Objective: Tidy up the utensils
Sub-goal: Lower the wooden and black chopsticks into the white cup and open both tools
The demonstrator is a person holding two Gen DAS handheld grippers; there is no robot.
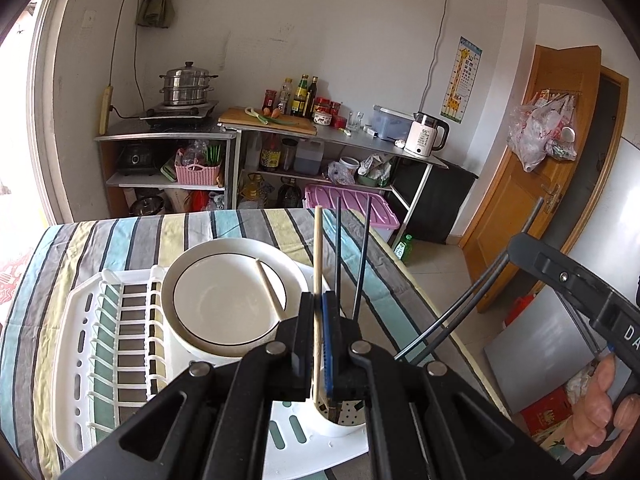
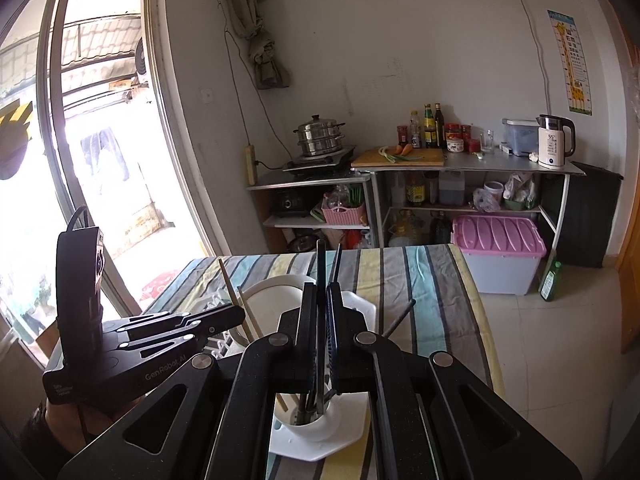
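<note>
My left gripper [image 1: 319, 300] is shut on a wooden chopstick [image 1: 318, 248] that stands upright with its lower end in the white utensil cup [image 1: 340, 426]. Two dark chopsticks [image 1: 352, 252] stand in the same cup. A second wooden chopstick [image 1: 270, 288] lies in the white bowl [image 1: 228, 298]. My right gripper [image 2: 321, 292] is shut on a dark chopstick [image 2: 321, 264], its lower end inside the cup [image 2: 316, 424]. The right gripper [image 1: 516, 244] also shows at the right of the left wrist view, over two dark chopsticks [image 1: 452, 320].
A white dish rack [image 1: 116, 344] sits on the striped tablecloth [image 1: 100, 240], holding the bowl and cup. Kitchen shelves with a steamer pot [image 1: 188, 84], bottles and a kettle [image 1: 426, 134] stand behind. A pink-lidded bin [image 2: 498, 254] is on the floor.
</note>
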